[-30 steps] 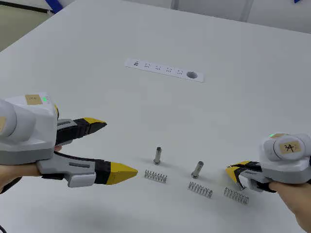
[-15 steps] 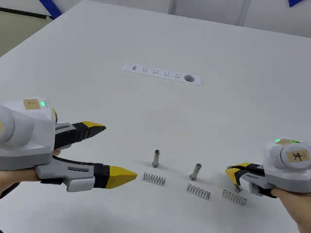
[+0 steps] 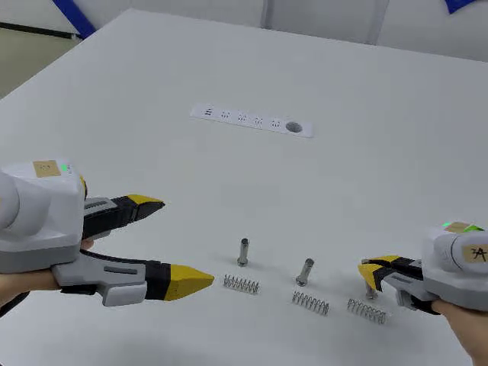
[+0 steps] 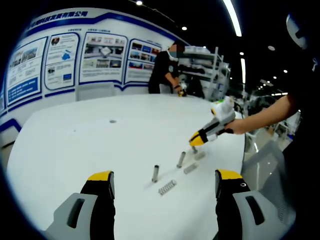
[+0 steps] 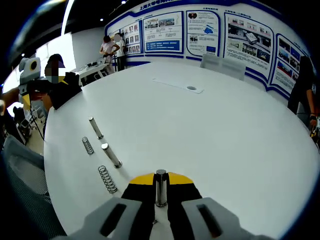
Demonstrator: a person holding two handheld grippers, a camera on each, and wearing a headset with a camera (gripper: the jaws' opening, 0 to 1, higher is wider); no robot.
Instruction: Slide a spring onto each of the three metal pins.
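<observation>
R tongs (image 3: 375, 272) look shut on the R pin (image 5: 160, 187). In the right gripper view the pin stands upright btwn the yellow tips, pinched low on the shank, head up. In the head view the pin is mostly hidden under the tips, so can't tell if its foot touches the white surface (image 3: 343, 191). R spring (image 3: 366, 310) lies flat just beside, approx 6 o'clock from the R tongs. Its long axis runs 9-to-3, i.e. crosswise to the pin's vertical axis. No spring is on any pin yet.

L tongs (image 3: 169, 242) are wide open w/ nothing btwn them, tips pointing to 3 o'clock. L spring (image 3: 241, 284) is near, approx 4 o'clock off the lower tip, axis also 9-to-3, so roughly in line w/ the tongs' reach. L pin (image 3: 243, 251) stands upright at 12 o'clock of that spring, not touching it. Mid pin (image 3: 305, 271) leans a bit, w/ mid spring (image 3: 310, 303) flat at its 6 o'clock. Power strip (image 3: 250, 122) sits far off at 12 o'clock.

Judgement: L tongs are the free ones, but the R spring is well apart from them, past the other two sets, and the L spring is much nearer. Any spring taken needs turning from flat to vertical before it goes over a pin head. Risk: a spring rolls away or gets squashed if pinched mid-coil.
</observation>
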